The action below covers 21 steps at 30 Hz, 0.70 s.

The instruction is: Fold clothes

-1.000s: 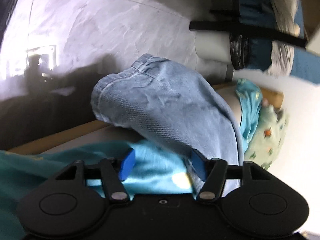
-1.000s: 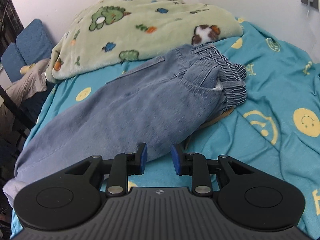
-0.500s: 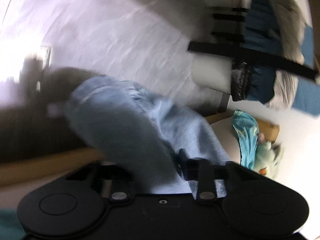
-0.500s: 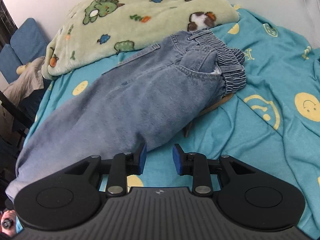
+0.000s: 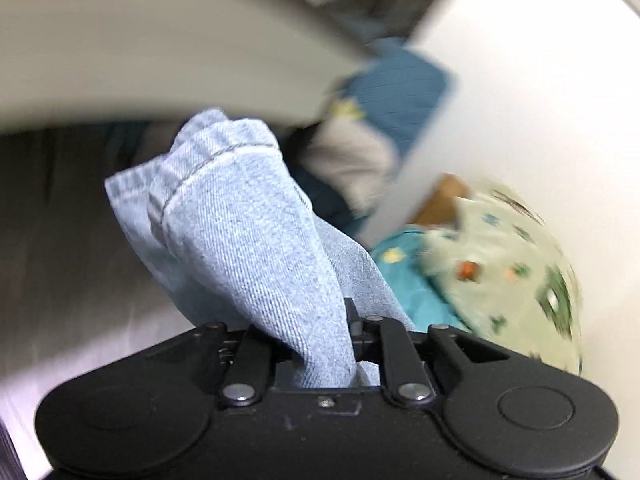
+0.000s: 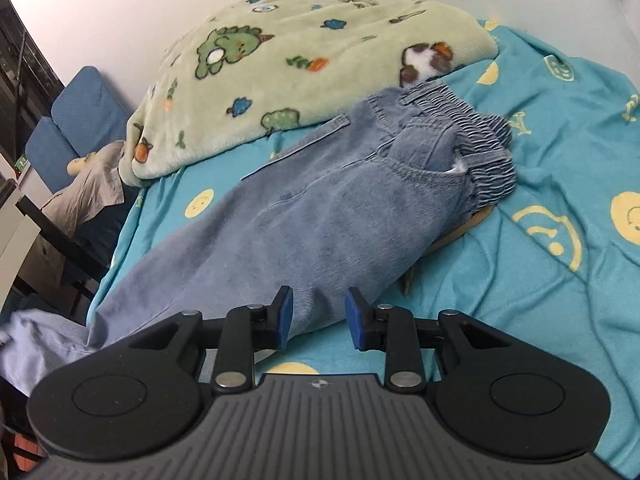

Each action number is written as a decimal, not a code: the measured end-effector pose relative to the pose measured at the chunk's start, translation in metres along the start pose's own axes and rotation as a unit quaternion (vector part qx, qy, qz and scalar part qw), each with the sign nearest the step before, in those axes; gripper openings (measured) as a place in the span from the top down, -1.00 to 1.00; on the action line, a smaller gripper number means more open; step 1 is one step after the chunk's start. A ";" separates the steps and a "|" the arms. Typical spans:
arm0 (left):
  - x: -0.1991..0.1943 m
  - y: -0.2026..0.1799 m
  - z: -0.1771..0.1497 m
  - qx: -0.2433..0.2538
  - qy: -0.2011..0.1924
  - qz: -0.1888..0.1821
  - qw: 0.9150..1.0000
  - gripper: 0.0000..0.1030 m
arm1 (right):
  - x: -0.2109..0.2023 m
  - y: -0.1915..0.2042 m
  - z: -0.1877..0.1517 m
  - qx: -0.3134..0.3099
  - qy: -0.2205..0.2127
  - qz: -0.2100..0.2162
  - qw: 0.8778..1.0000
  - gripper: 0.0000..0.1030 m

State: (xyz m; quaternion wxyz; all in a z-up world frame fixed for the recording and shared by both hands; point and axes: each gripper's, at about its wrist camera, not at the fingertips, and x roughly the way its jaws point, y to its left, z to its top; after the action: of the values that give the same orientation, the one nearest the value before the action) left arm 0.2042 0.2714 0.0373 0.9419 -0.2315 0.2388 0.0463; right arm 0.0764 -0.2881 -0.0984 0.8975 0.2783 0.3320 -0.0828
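Left gripper (image 5: 320, 344): jaws clamped on the hemmed leg end of the pale blue denim trousers (image 5: 240, 232), which rises toward 11 o'clock off the bed; background blurred. Right gripper (image 6: 319, 316): blue-padded jaws parted at a moderate gap, holding nothing, just above the trousers' lower edge. The trousers (image 6: 340, 208) lie across the turquoise smiley-print bedsheet (image 6: 560, 272), elastic waistband at 1 o'clock, beside the green dinosaur-print fleece blanket (image 6: 280, 64).

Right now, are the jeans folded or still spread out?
Spread out: the jeans lie full length on the bedsheet, one leg hem pinched by the left gripper.
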 end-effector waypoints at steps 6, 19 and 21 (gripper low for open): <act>-0.032 -0.140 -0.040 0.137 -0.019 -0.048 0.989 0.76 | -0.007 -0.023 0.008 0.036 -0.015 0.008 0.999 0.41; -0.007 -0.245 -0.268 0.371 0.061 -0.078 0.923 0.71 | -0.005 -0.053 0.014 0.067 -0.016 0.038 0.997 0.39; -0.006 -0.244 -0.276 0.395 0.067 -0.076 0.913 0.69 | -0.003 -0.053 0.014 0.066 -0.012 0.047 0.997 0.37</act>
State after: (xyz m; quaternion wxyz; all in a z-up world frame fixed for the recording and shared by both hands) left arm 0.1287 -0.0722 -0.0736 0.9392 0.1391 0.2816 -0.1392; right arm 0.0643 -0.3399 -0.1112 0.8841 0.3506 0.3017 -0.0659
